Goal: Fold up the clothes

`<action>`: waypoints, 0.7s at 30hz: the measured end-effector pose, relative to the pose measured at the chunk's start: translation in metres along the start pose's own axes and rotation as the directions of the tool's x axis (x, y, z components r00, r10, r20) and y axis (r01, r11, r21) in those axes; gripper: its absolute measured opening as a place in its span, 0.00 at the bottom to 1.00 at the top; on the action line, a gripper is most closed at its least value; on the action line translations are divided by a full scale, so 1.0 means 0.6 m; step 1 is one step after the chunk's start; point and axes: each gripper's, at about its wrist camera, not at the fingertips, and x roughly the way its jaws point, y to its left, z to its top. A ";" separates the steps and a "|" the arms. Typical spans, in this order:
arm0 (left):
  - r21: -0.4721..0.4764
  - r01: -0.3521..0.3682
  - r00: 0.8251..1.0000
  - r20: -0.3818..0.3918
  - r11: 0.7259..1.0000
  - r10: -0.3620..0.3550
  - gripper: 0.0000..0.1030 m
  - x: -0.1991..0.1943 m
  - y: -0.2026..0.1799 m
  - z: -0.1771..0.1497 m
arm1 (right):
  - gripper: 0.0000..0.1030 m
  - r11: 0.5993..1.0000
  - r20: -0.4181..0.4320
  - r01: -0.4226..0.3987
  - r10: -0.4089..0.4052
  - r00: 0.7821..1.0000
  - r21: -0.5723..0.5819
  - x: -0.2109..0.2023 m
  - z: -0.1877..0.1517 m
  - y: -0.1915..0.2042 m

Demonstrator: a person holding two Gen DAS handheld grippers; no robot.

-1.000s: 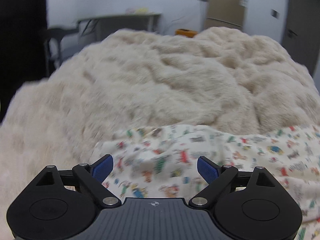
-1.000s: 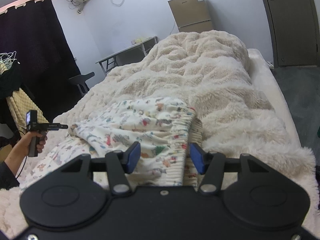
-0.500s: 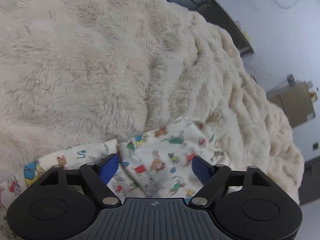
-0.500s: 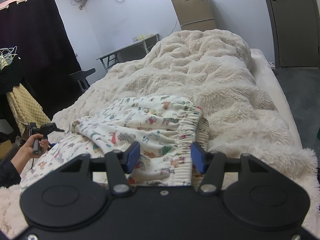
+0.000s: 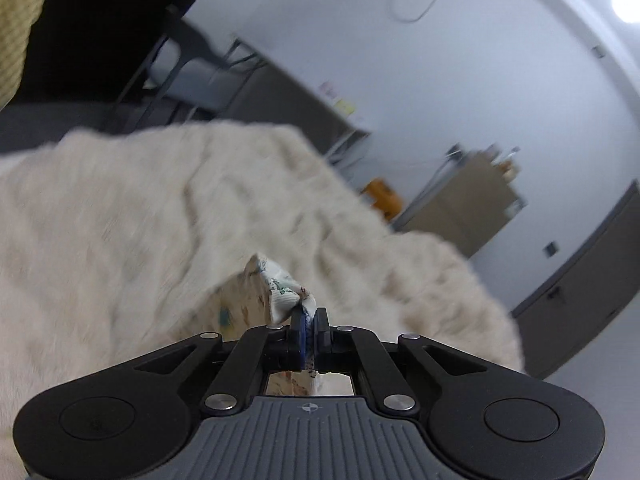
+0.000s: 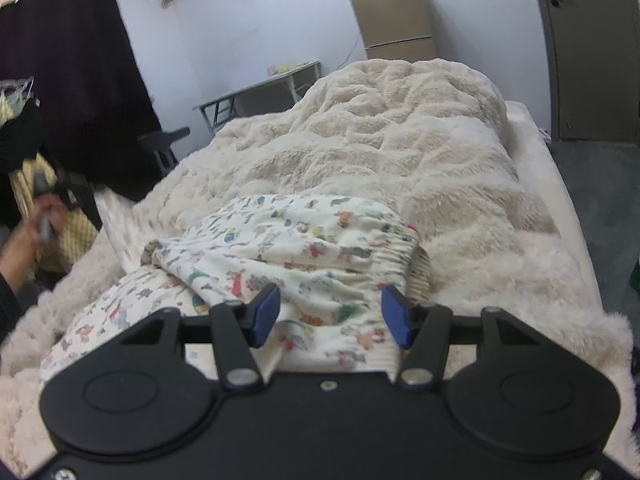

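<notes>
A cream garment printed with small coloured figures point(image 6: 312, 240) lies crumpled on a fluffy cream blanket point(image 6: 400, 140) that covers the bed. Its gathered elastic waistband point(image 6: 384, 252) is on the right. My right gripper point(image 6: 330, 316) hovers open just above the near edge of the garment by the waistband. My left gripper point(image 5: 309, 320) is shut on a ribbed hem of the garment point(image 5: 260, 296) and holds it up above the blanket point(image 5: 120, 220). In the right wrist view a person's hand point(image 6: 36, 232) holds that gripper at the far left, blurred.
A tan fridge point(image 6: 394, 28) stands against the far wall, with a grey table point(image 6: 260, 88) and a dark chair point(image 6: 164, 140) to its left. A dark curtain point(image 6: 72, 60) hangs at the left. A grey door point(image 6: 592, 40) is at the right, past the bed's edge.
My left gripper has shut on the garment's hem and risen with it, rolling as it went. My right gripper has edged slightly along the garment and stays open.
</notes>
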 end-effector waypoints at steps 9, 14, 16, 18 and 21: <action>0.028 -0.027 0.999 0.024 0.999 0.026 0.01 -0.005 -0.021 0.029 | 0.56 0.921 -0.119 -0.131 0.093 0.989 -0.368 0.093 0.087 0.174; 0.028 -0.050 0.999 -0.004 0.998 0.050 0.01 0.008 -0.019 0.020 | 0.53 0.851 -0.275 -0.259 0.142 0.951 -0.456 0.211 0.096 0.281; 0.036 -0.051 0.999 -0.012 0.998 0.052 0.01 0.018 -0.022 0.018 | 0.26 0.850 -0.304 -0.266 0.132 0.943 -0.454 0.245 0.103 0.304; 0.048 -0.048 0.999 -0.018 0.998 0.049 0.01 0.031 -0.030 0.020 | 0.02 0.874 -0.335 -0.277 0.142 0.931 -0.400 0.280 0.123 0.309; 0.060 -0.018 1.000 0.014 0.998 0.017 0.01 0.033 -0.048 0.044 | 0.01 0.901 -0.282 -0.251 0.153 0.947 -0.353 0.282 0.160 0.295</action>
